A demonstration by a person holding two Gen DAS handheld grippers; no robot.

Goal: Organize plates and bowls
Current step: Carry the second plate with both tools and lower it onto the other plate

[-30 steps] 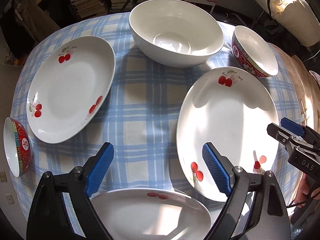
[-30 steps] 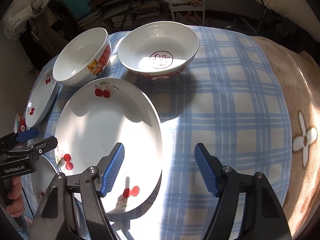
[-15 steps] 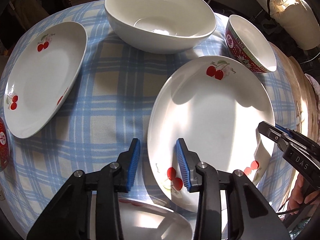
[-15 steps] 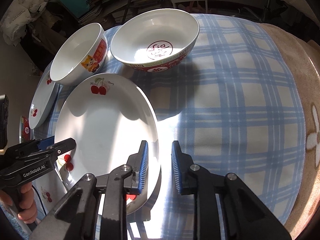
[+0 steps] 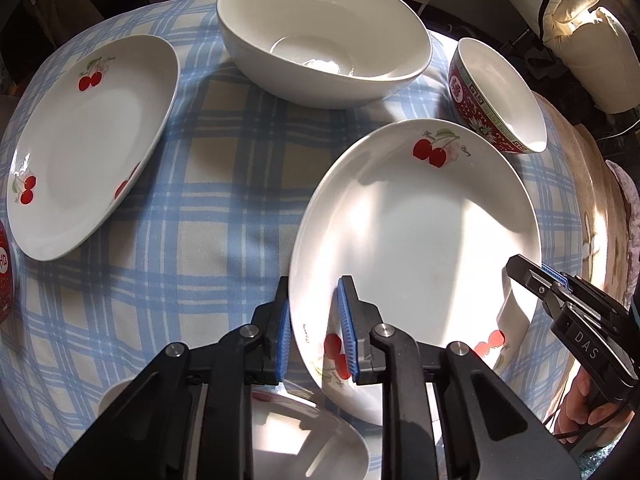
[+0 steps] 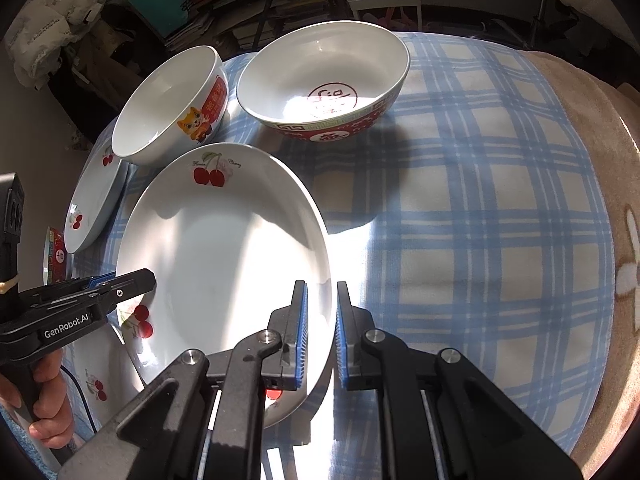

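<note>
Checked tablecloth (image 6: 460,208) (open at right), both grippers' fingers just closed, gripping cherry plate (image 5: 416,224) rims

**Glossy glaze on soft checked cloth**

The cherry plate (image 5: 420,232) looks like glazed ceramic, smooth and glossy, throwing back hard sunlight. The big white bowl (image 5: 324,36) and the red patterned bowl (image 6: 324,84) share that shiny glaze. The blue-checked cloth (image 6: 460,208) over the worktop is matt and slightly napped, like towelling; the tan blanket (image 6: 600,160) beside it looks fleecy. Each hand-held gripper (image 5: 314,332) (image 6: 321,338) is matt black plastic with ribbed blue rubbery pads (image 5: 347,336) and bright metal pins.
</note>
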